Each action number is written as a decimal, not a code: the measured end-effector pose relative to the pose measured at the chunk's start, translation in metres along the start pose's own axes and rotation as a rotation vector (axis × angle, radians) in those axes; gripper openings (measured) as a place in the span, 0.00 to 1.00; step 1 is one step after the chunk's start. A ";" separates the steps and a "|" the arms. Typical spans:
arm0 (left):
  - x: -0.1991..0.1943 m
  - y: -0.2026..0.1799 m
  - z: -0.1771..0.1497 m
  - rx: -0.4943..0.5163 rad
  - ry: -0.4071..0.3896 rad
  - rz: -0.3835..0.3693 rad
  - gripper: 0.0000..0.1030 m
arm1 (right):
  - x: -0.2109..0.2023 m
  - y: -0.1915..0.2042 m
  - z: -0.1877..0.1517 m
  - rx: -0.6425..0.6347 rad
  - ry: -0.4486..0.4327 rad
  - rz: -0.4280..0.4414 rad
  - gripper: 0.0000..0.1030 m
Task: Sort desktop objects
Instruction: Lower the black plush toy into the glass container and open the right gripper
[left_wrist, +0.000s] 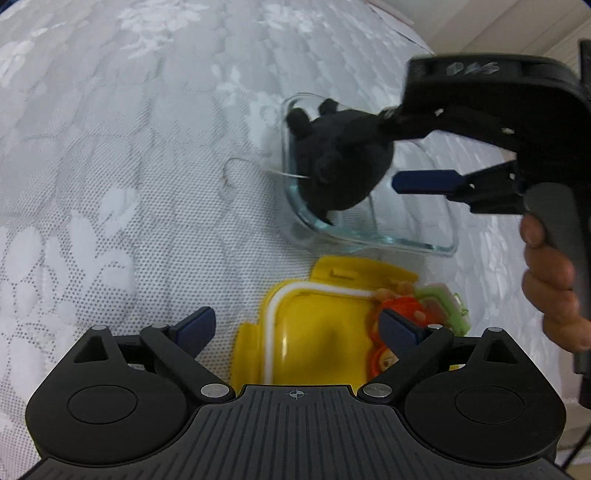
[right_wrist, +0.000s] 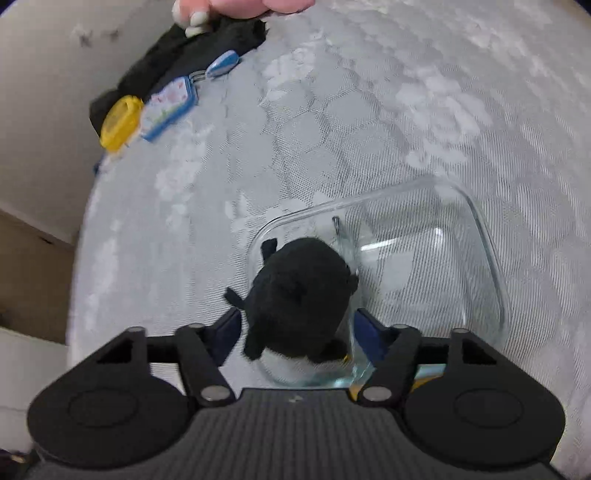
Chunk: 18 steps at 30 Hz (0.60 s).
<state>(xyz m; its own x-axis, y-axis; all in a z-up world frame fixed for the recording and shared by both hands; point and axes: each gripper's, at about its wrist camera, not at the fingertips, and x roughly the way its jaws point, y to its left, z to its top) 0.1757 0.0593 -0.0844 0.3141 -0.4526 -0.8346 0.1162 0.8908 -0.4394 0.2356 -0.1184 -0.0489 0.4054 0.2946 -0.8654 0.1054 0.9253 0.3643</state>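
Observation:
A black plush toy (right_wrist: 299, 291) lies in the near left corner of a clear glass dish (right_wrist: 491, 258) and sticks up above the rim. My right gripper (right_wrist: 297, 317) hangs over it with a finger on each side. The left pad is at the toy's flank, and a sliver of glass shows between the toy and the right pad. The left wrist view shows the same toy (left_wrist: 340, 162), dish (left_wrist: 413, 240) and right gripper (left_wrist: 391, 149), with a person's hand (left_wrist: 550, 291) on its handle. My left gripper (left_wrist: 295, 317) stands wide open over a yellow plastic lid (left_wrist: 325, 332), gripping nothing.
Orange and green plastic toys (left_wrist: 424, 306) lie at the yellow lid's right edge, by my left gripper's right finger. Far left on the lace tablecloth (right_wrist: 406, 129) are a yellow box (right_wrist: 122, 122), a blue-rimmed case (right_wrist: 170, 103) and a black cloth (right_wrist: 192, 55) under a hand (right_wrist: 229, 7). The table edge runs close there.

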 end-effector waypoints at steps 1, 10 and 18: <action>-0.001 0.004 0.001 -0.015 0.000 -0.006 0.96 | 0.006 0.005 0.000 -0.031 0.013 -0.020 0.57; -0.007 0.052 0.007 -0.197 -0.014 -0.003 0.96 | 0.033 0.058 0.012 -0.472 0.094 -0.232 0.48; -0.001 0.054 0.007 -0.197 0.012 -0.022 0.98 | 0.056 0.078 0.023 -0.621 0.231 -0.288 0.48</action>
<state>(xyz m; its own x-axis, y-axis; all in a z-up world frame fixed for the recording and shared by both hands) 0.1878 0.1083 -0.1047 0.3021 -0.4735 -0.8274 -0.0639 0.8559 -0.5132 0.2872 -0.0353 -0.0614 0.2301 -0.0024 -0.9732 -0.3839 0.9187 -0.0931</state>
